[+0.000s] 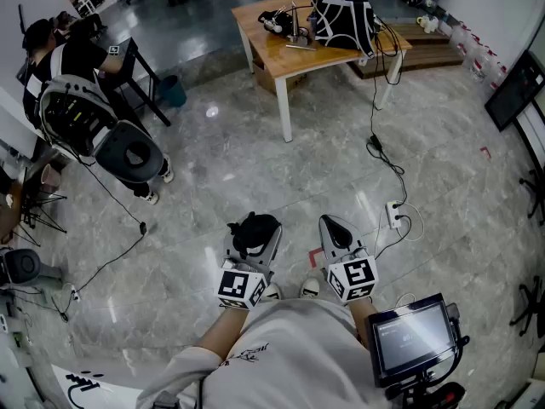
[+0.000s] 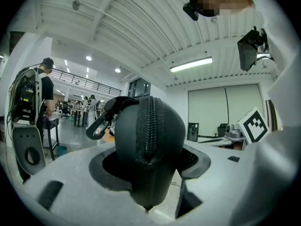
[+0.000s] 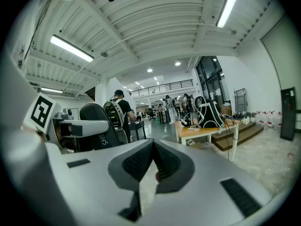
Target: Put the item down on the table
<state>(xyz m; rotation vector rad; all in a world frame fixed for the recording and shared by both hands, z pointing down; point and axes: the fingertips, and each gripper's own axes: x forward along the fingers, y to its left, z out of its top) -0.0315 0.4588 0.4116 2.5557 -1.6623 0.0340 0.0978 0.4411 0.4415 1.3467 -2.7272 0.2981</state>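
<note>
Left gripper (image 1: 254, 244) pinches a black zip case (image 2: 149, 140) between wide-set jaws, close to the body. Right gripper (image 3: 151, 161) sits just beside it, jaws pressed together, empty. Table (image 1: 264, 49) stands well apart across the floor (image 1: 255, 160) (a bag (image 1: 342, 15) takes one end). Step, I judge: carrying. Next: walk over, lower case onto bare wood, spread jaws.

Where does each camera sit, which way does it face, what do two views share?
Head view: on the person's head, steeply down at the floor; shirt and both grippers show.
Left gripper view: on the left gripper, tilted up toward the ceiling; jaws grip the zip case.
Right gripper view: on the right gripper, forward toward the wooden table; jaws shut, empty.
Shared: the head view shows that table too.
</note>
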